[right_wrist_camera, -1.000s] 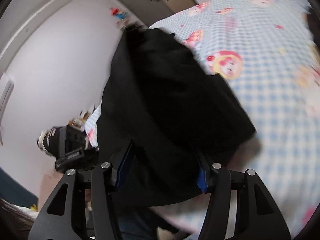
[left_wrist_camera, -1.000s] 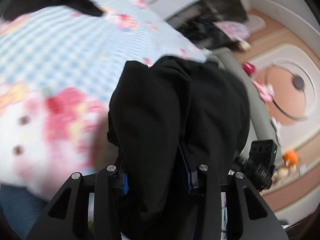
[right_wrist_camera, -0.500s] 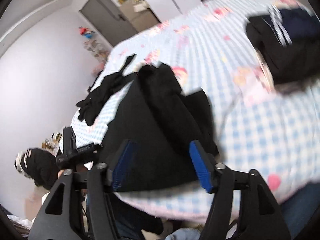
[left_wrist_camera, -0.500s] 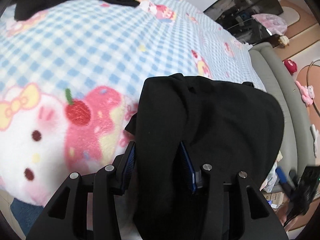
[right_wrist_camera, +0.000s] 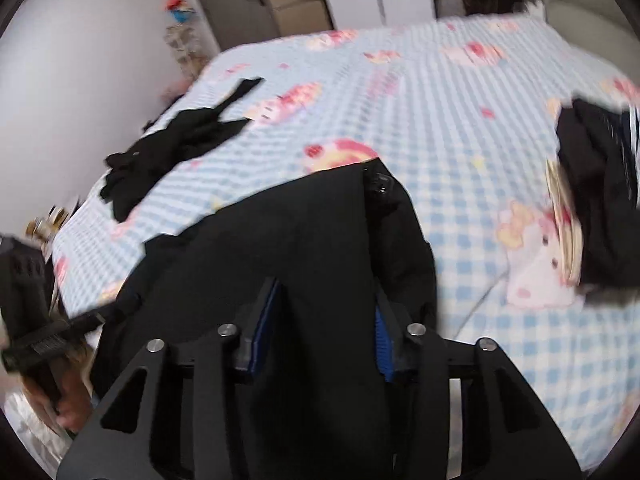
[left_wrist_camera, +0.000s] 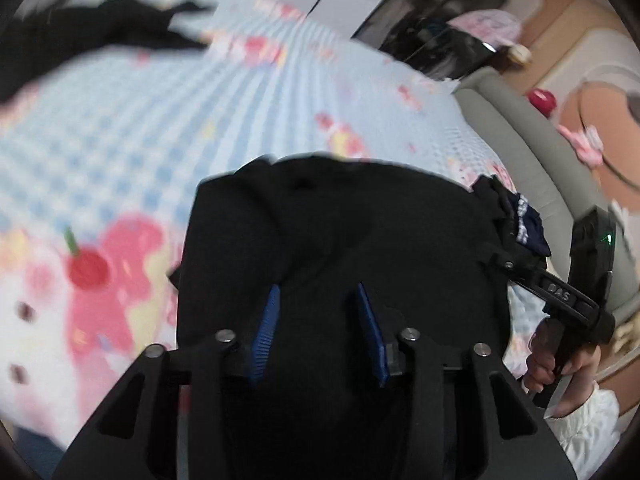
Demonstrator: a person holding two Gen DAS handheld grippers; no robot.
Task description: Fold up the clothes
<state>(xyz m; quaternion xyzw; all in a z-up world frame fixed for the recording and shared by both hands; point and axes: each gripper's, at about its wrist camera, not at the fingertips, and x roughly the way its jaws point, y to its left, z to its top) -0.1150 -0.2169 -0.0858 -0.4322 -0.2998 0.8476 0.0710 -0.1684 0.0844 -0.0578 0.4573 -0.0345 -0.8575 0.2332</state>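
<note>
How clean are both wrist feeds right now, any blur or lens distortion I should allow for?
Left wrist: blanket smeared by motion blur, black garment a featureless dark mass. Right wrist: blanket and far dark pile also streaked. Both: fisheye bending, dark corner vignetting; gripper fingers fairly sharp.

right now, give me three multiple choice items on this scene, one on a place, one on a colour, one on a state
1. Where does the crumpled black garment lie?
A. on the bedspread's far left part
B. on the floor
C. in the right gripper

2. What colour is the bedspread?
A. plain green
B. blue-and-white check with pink cartoon prints
C. solid red

3. What do the left gripper and right gripper do?
A. both hang open over bare sheet
B. only one holds cloth
C. each has the black garment between its jaws

Answers:
1 A, it lies alone near the far left edge in the right wrist view.
2 B, checks and pink figures show in both views.
3 C, black cloth fills both gaps between the blue pads.
</note>
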